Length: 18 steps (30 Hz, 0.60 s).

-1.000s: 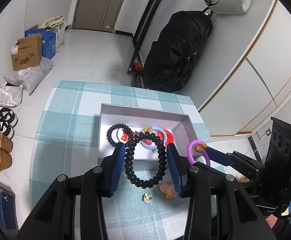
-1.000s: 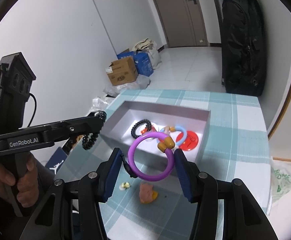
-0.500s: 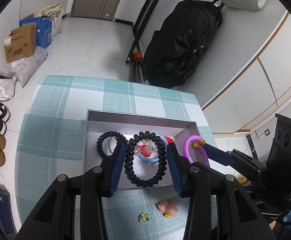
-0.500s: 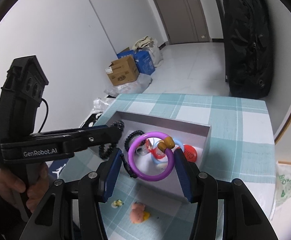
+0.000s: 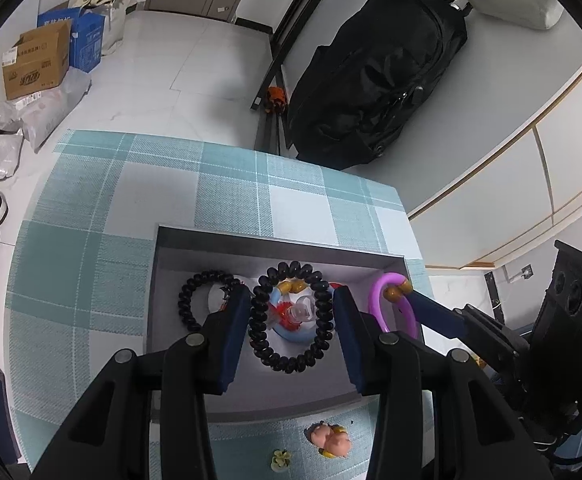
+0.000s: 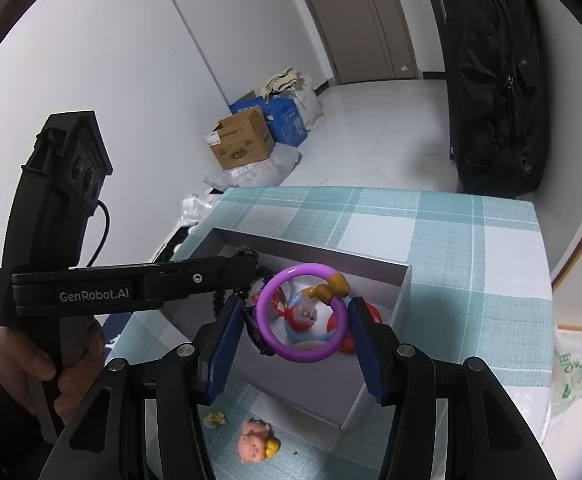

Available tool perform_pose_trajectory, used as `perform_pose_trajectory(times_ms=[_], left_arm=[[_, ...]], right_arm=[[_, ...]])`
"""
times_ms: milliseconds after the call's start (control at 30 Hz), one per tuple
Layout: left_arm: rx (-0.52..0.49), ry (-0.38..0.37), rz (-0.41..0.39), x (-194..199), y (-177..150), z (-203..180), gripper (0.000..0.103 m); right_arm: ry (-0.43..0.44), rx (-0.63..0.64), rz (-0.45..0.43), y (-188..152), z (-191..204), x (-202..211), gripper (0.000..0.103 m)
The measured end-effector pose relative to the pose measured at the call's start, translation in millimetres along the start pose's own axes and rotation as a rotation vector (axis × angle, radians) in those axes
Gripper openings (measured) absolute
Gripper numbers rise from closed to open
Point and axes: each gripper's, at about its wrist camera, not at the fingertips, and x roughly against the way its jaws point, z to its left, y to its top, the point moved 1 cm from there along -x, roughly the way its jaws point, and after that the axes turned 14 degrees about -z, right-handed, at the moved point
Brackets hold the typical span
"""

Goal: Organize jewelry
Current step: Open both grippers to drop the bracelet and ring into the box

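The left gripper [image 5: 293, 320], with its blue-padded black fingers, is closed lightly onto a black spiral coil bracelet [image 5: 291, 316], which hangs as an upright loop between the pads at the centre of the left wrist frame. It is held over the open grey rectangular tray [image 5: 275, 244] that sits on the teal-and-white checked tablecloth [image 5: 91, 240].

The right gripper [image 6: 303, 316] pinches a purple plastic ring with a mustard-yellow bead [image 6: 303, 312] between its own blue pads, low in the middle of the right wrist frame, above the same tray [image 6: 401, 300]. In the left wrist view that ring [image 5: 391, 304] shows at the tray's right wall.

Inside the tray a second black coil band [image 5: 205, 300] lies towards its left side, and a light blue ring with red pieces [image 5: 291, 320] lies under the held loop.

On the cloth just in front of the tray's near wall, at the bottom of the frame, lie a small pink pig figure [image 5: 329, 440] and a tiny pale yellow flower charm [image 5: 281, 460], close to each other but apart.

A large black bag [image 5: 371, 72] leans against the wall in the upper right, and a brown cardboard box [image 5: 37, 64] stands on the floor in the upper left.
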Motion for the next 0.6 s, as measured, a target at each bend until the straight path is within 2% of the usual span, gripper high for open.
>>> perform_pose_trajectory(times_ms=[133, 233, 300, 367, 433, 567, 600], left_arm=[[0.016, -0.016, -0.006, 0, 2, -1, 0.039], [0.037, -0.023, -0.009, 2, 5, 1, 0.047], [0.051, -0.04, -0.013, 2, 5, 1, 0.059], [0.055, -0.049, -0.023, 5, 5, 1, 0.063], [0.043, -0.041, -0.035, 7, 5, -1, 0.064], [0.039, -0.031, -0.062, 16, 6, -3, 0.065], [0.03, -0.025, -0.072, 19, 6, -4, 0.065]], right_arm=[[-0.023, 0.017, 0.003, 0, 1, -2, 0.055], [-0.027, 0.032, -0.003, -1, 2, -2, 0.057], [-0.03, 0.04, -0.008, -2, 3, -1, 0.061], [-0.03, 0.041, -0.016, -2, 3, 2, 0.063], [-0.035, 0.046, -0.017, -4, 3, 3, 0.065], [-0.043, 0.068, -0.037, -4, 7, 7, 0.08], [-0.054, 0.079, -0.049, -4, 8, 9, 0.08]])
